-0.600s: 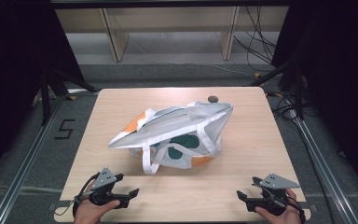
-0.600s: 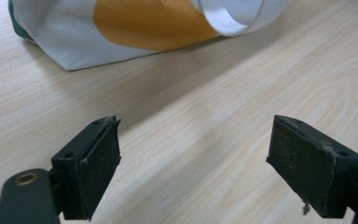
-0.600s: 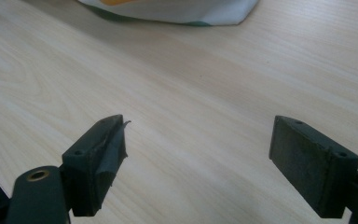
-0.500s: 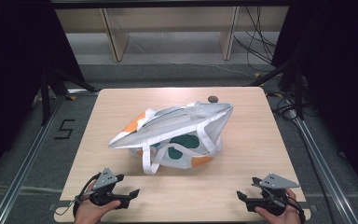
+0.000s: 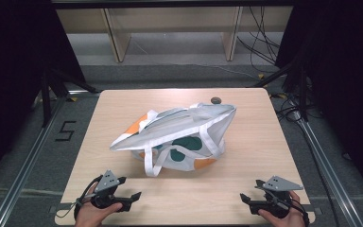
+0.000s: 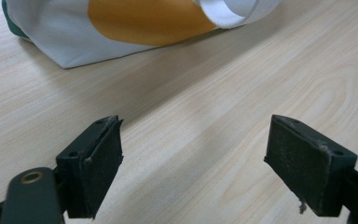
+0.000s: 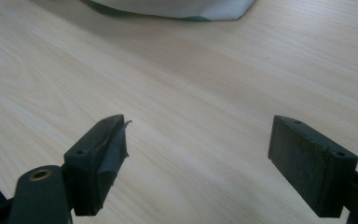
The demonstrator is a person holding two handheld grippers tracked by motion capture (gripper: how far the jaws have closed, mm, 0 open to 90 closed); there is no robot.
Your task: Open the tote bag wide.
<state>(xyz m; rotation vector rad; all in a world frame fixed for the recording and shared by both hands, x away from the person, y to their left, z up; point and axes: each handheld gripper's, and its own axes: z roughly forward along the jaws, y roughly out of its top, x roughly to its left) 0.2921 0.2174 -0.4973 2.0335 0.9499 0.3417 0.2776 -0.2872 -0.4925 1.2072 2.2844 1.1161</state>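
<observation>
A white tote bag (image 5: 179, 132) with orange and green patches lies on its side in the middle of the wooden table (image 5: 255, 123), its white straps (image 5: 152, 163) trailing toward the front. My left gripper (image 5: 133, 199) rests near the front left edge, held by a hand, open with nothing between its jaws. In the left gripper view the bag (image 6: 121, 23) lies ahead of the open gripper (image 6: 193, 158). At the front right, my right gripper (image 5: 244, 202) is open and empty too. The right gripper view has the bag's edge (image 7: 177, 8) far ahead of the gripper (image 7: 196, 161).
A small dark round object (image 5: 215, 100) sits on the table just behind the bag, near the back edge. Wooden shelving legs (image 5: 118, 40) stand beyond the table. Cables (image 5: 264, 42) run on the floor at the back right. A "5" marking (image 5: 66, 131) is on the floor at left.
</observation>
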